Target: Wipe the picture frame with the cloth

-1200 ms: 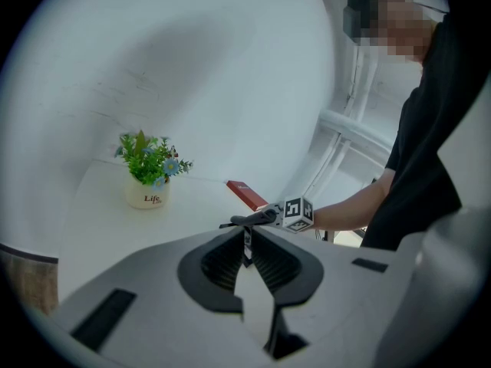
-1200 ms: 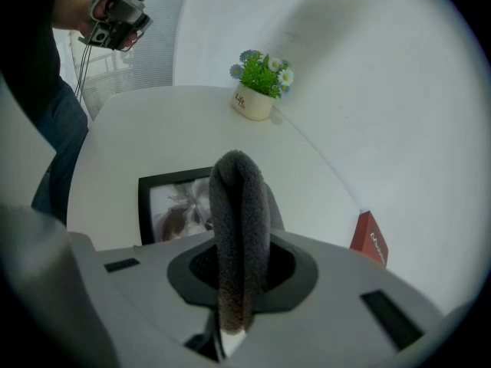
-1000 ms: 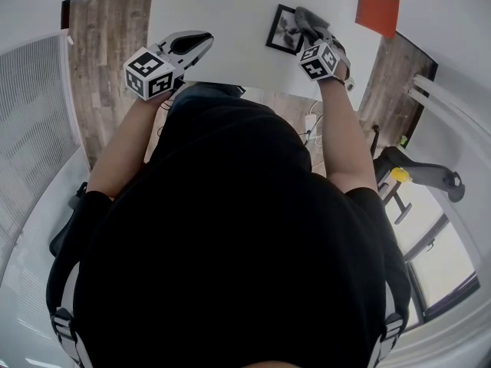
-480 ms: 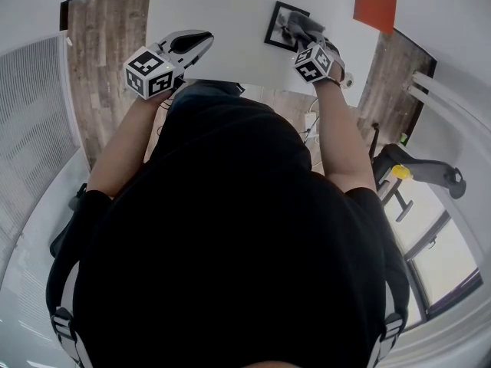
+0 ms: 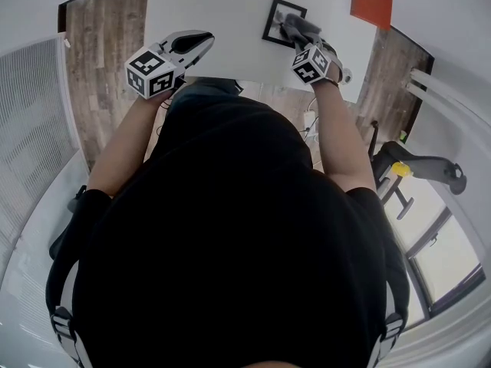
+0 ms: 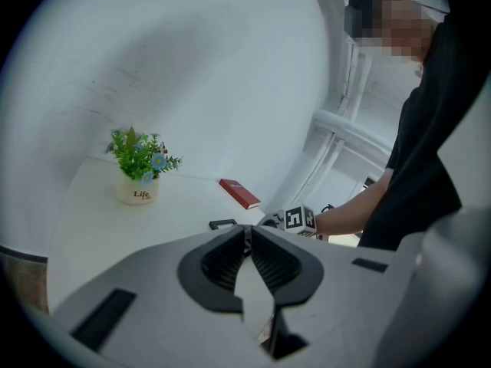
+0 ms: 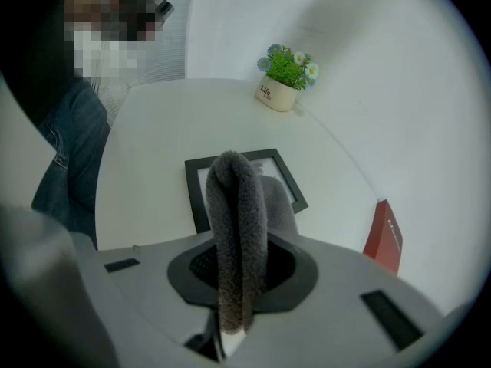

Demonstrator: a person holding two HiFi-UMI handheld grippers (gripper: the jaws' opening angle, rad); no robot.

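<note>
Right gripper view, picture frame [image 7: 196,194]: it lies flat on the white table [image 7: 146,121], just ahead of and below the jaws. It has a black border and looks nearly square, so I cannot tell a long axis. Its side edges run away from the gripper, skewed a little rightward.
Cloth [image 7: 238,228]: grey and fluffy, bunched into a thick loop that stands up out of the jaws. Its loose part drapes forward over the frame's right half and seems to rest on the glass.
Right gripper [image 7: 239,271]: its jaws pinch the cloth, poised at the frame's near edge.
Left gripper [image 6: 248,234]: its jaws are pressed together on nothing. It is well apart from the frame, off to its left by the table's near edge.
Coming move: likely a stroke across the frame toward its uncovered left half. The right hand is the nearer one.
Beyond the frame: a potted plant [image 7: 285,75] stands on its far side, and a red book [image 7: 381,236] is off to its right.
</note>
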